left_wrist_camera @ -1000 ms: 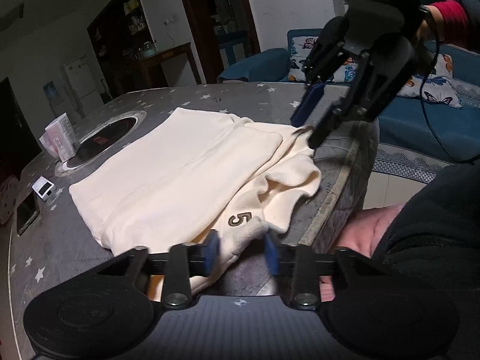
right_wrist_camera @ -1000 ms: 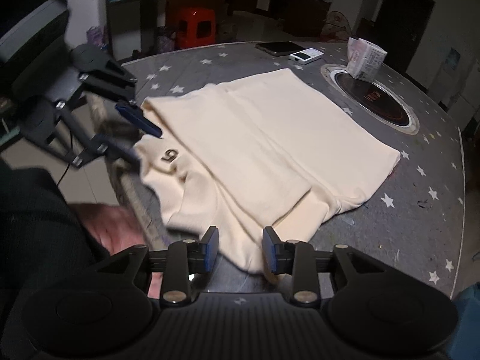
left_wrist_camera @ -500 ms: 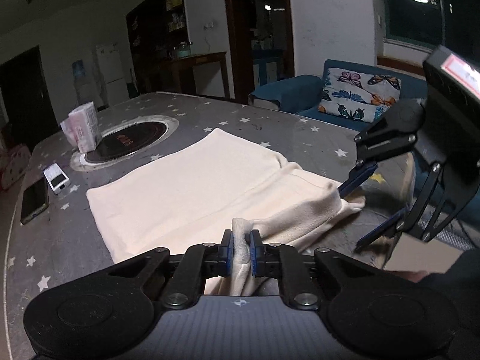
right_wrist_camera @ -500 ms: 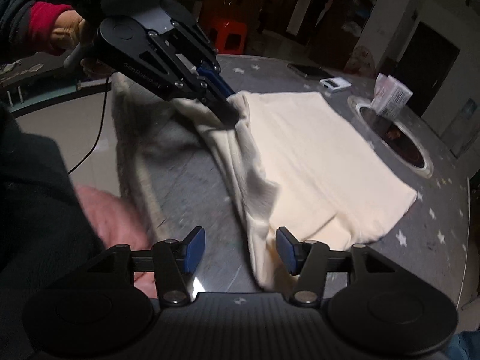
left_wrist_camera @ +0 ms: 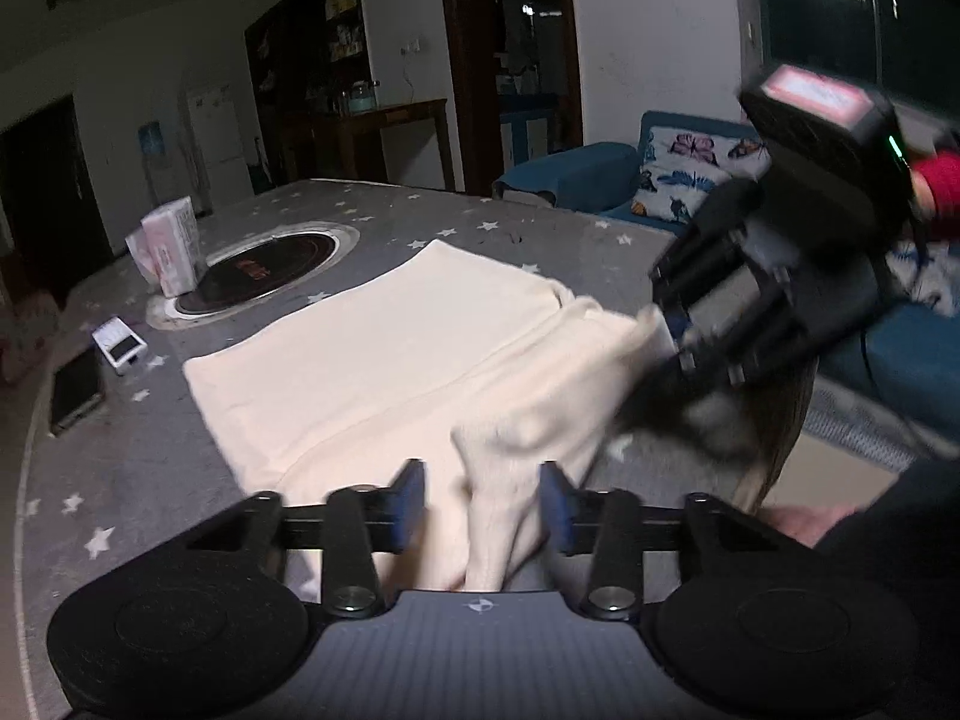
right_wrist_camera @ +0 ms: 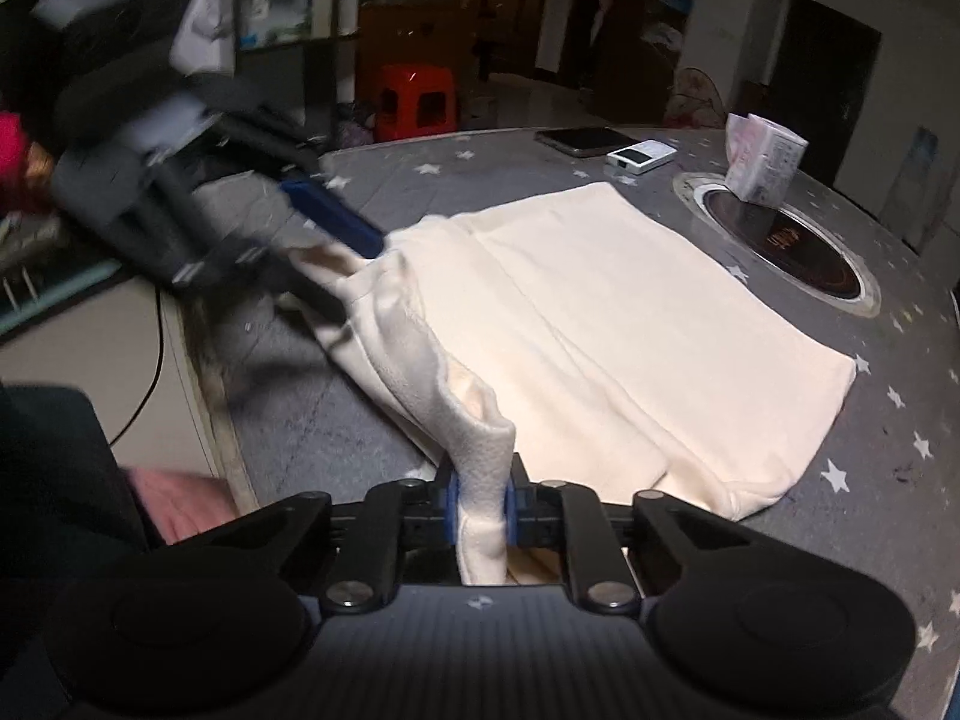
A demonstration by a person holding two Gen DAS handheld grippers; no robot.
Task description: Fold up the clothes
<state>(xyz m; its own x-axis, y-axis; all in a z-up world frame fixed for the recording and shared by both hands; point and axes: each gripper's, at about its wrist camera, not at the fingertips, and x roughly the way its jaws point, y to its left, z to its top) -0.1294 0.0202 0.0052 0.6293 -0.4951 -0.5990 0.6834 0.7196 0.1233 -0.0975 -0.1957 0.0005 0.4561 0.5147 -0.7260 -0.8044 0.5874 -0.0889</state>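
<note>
A cream garment (left_wrist_camera: 390,348) lies folded flat on the grey star-print table (left_wrist_camera: 120,450), its near edge bunched and lifted. In the left wrist view my left gripper (left_wrist_camera: 483,498) has a fold of that edge between its blue pads; the jaws are opening and the pads stand clear of the cloth. In the right wrist view my right gripper (right_wrist_camera: 480,498) is closing, and its pads pinch a raised strip of the garment (right_wrist_camera: 600,312). The left gripper (right_wrist_camera: 354,279) shows blurred at the garment's other near corner. The right gripper (left_wrist_camera: 654,354) also appears blurred at the cloth's right corner.
An inset round hob (left_wrist_camera: 264,273) with a tissue pack (left_wrist_camera: 165,252) beside it sits at the far side. A phone (left_wrist_camera: 75,390) and a small white device (left_wrist_camera: 120,348) lie at the left. The table edge (right_wrist_camera: 204,372) runs close to the gripped corners. A blue sofa (left_wrist_camera: 570,174) stands beyond.
The left jaws, pinched on the cloth half a second ago, have parted. The right jaws, open then, have closed on the garment's edge. Both hands have shifted and look blurred.
</note>
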